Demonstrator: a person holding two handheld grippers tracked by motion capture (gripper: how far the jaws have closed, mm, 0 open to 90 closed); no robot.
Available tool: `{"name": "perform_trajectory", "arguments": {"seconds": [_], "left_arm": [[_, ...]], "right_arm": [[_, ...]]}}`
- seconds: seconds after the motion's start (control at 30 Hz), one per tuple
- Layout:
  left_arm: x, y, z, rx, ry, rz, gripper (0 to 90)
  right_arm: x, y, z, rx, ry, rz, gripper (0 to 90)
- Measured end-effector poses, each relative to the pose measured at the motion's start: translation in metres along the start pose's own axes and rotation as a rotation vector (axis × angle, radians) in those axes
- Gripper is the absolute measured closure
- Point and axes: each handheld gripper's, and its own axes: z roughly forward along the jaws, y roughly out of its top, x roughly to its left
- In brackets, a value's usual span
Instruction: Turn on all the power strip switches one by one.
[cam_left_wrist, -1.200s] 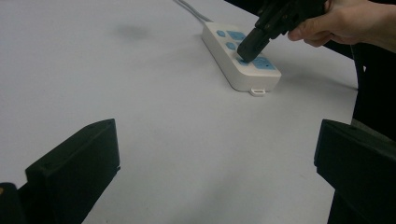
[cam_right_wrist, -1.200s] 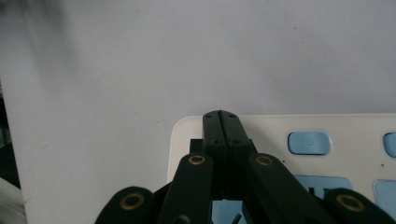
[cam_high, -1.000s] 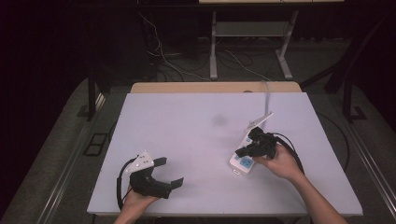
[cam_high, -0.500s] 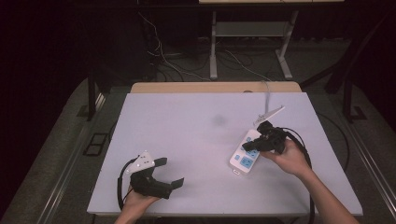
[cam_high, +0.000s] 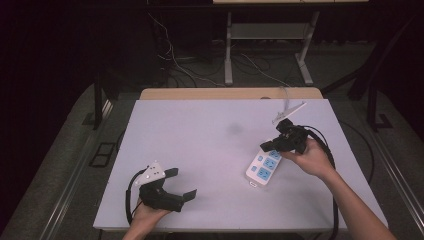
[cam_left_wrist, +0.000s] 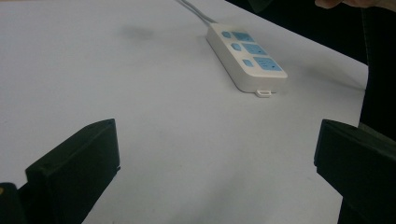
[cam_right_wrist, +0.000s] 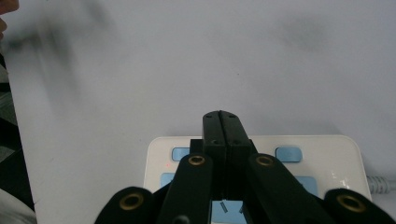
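The power strip (cam_high: 264, 167) lies flat on the white table (cam_high: 200, 150), directly under and just ahead of the jaws of the right gripper (cam_high: 268, 145), whose two black jaws are pressed together with nothing between them, their tips hanging over the strip's socket face near its cord end. It looks like a hard plastic shell, stiff and fairly light, with smooth rounded sides that I would expect to be a little slippery; it should not bend or crush, though the switches on top could be pressed by accident. The safest hold, I judge, is across its short width, one jaw on each long side near the middle, so that it does not swing; the white cord (cam_left_wrist: 194, 8) trailing from its far end will drag and resist if the strip is pulled away from it. In looks it is a white, rounded oblong with light blue socket plates and small blue buttons in rows along the top, and a small hanging tab at the end away from the cord. The left gripper (cam_high: 181, 185) rests well apart from it, its jaws spread wide and empty, the strip lying far out ahead of them and to their right. A dim smudge or shadow on the table beyond the strip I cannot quite make out.
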Motion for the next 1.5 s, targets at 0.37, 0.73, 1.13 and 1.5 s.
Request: {"name": "perform_trajectory", "arguments": {"seconds": [0.37, 0.73, 1.13, 1.5], "left_arm": [[0.001, 0.0, 0.006, 0.0, -0.005, 0.004, 0.0], [0.002, 0.0, 0.005, -0.008, 0.002, -0.005, 0.0], [0.003, 0.0, 0.003, -0.009, 0.006, -0.005, 0.0], [0.003, 0.0, 0.004, -0.002, 0.004, -0.008, 0.0]], "right_arm": [[-0.012, -0.002, 0.015, 0.039, 0.007, 0.004, 90.0], [-0.018, -0.003, 0.028, 0.07, 0.019, 0.011, 90.0], [-0.018, -0.008, 0.04, 0.106, 0.026, 0.016, 90.0], [-0.018, -0.012, 0.043, 0.113, 0.03, 0.017, 90.0]]}}
